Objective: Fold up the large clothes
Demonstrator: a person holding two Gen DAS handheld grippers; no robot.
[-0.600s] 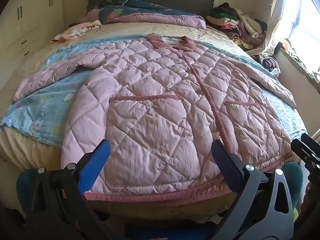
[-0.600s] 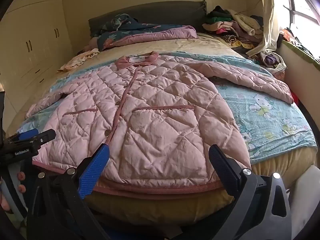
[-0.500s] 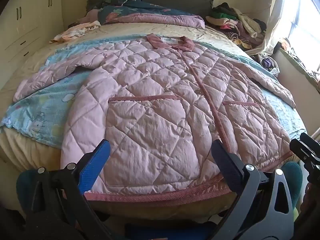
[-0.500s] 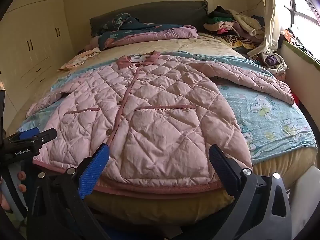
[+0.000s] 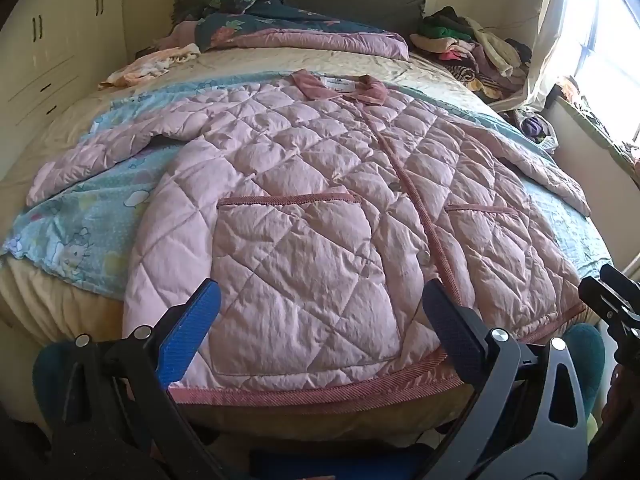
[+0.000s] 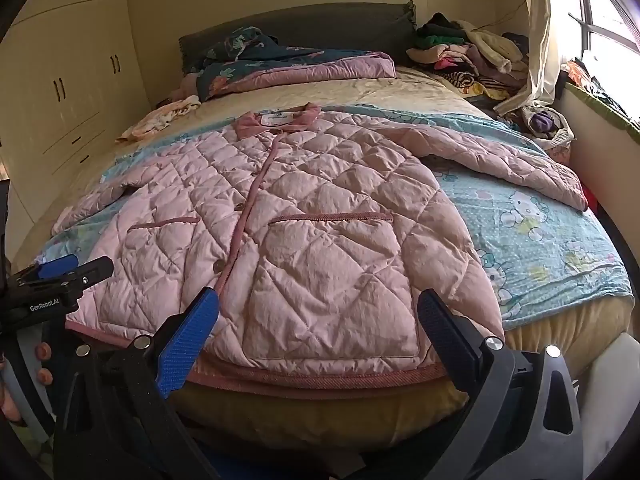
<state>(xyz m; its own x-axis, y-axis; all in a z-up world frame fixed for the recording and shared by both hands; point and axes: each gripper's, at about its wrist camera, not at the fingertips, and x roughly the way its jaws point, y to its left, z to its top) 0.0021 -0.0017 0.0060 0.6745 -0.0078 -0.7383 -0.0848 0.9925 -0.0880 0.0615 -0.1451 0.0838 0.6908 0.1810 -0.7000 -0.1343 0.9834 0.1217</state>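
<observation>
On the bed (image 5: 56, 128) before us the pink jacket (image 5: 304, 208) lies flat, our left gripper (image 5: 320, 312) and right gripper (image 6: 318, 314) both wide open, empty.

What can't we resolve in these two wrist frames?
- Collar label text on the pink quilted jacket: too small, both views.
- Jacket's underside and the bed's foot: hidden by the hem and the open left gripper and right gripper.
- Clothes pile: individual items indistinct.

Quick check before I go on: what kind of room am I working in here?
A lived-in home bedroom, most likely: a bed with the pink quilted jacket spread across it, built-in wardrobe doors on the left, and a heap of clothes near the window.
</observation>
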